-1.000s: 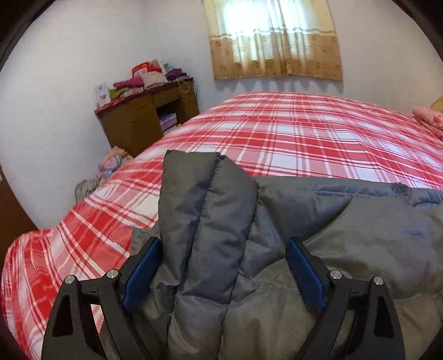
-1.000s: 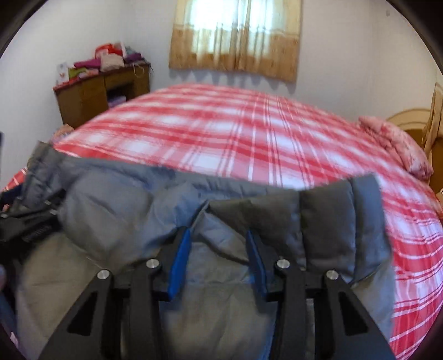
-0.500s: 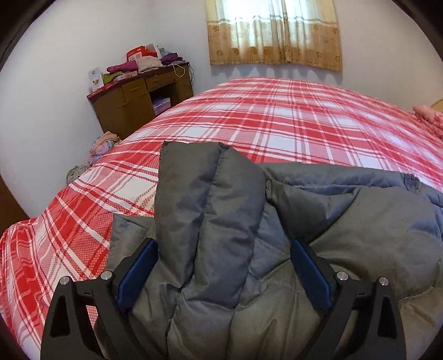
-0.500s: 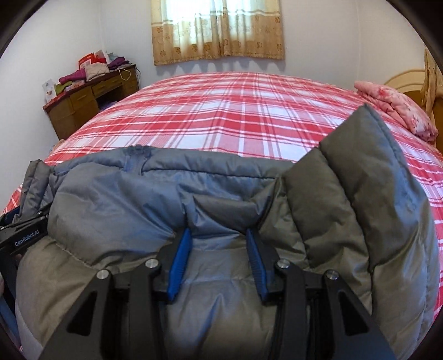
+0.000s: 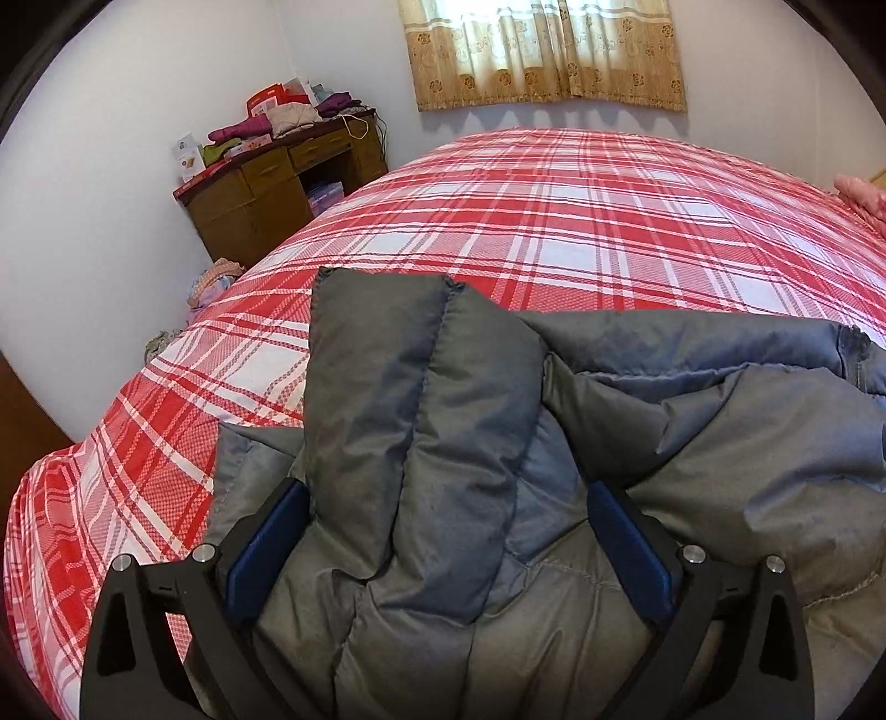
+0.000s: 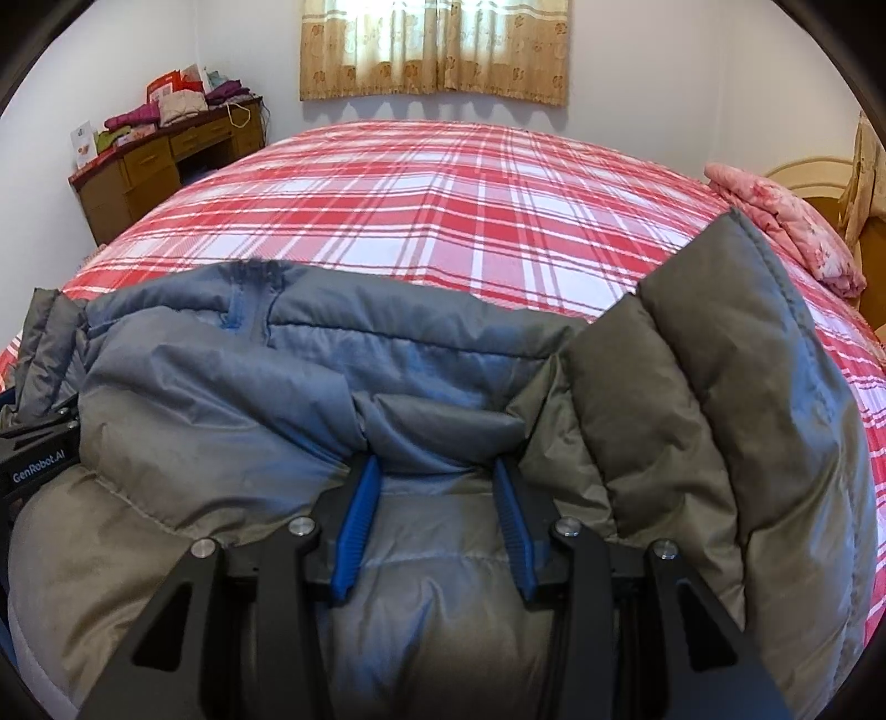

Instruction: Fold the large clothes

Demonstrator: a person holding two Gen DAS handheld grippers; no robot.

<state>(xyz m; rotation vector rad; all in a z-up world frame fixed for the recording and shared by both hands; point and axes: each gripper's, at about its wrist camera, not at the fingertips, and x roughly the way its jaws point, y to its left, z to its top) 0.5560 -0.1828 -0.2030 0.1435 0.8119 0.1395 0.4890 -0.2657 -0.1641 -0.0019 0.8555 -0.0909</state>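
Observation:
A grey quilted puffer jacket (image 5: pixel 692 443) lies along the near edge of the bed. My left gripper (image 5: pixel 448 531) holds a thick bunch of its left end between widely spread blue pads (image 5: pixel 266 548); a folded flap stands up over the jaws. My right gripper (image 6: pixel 437 509) is shut on a fold of the jacket (image 6: pixel 232 421) near its right end, with a quilted flap (image 6: pixel 714 387) rising to the right. The left gripper's black body shows in the right wrist view (image 6: pixel 33 459) at the far left.
The bed carries a red and white plaid cover (image 5: pixel 581 221). A wooden desk (image 5: pixel 266 183) piled with clothes stands at the back left under a curtained window (image 6: pixel 437 44). A pink pillow (image 6: pixel 786 221) and a headboard are at the right. Clothes lie on the floor by the desk.
Both grippers have carried the jacket forward and lower over the bed. The right view has steadied and the jacket now spreads wider between them. Both grips are unchanged.

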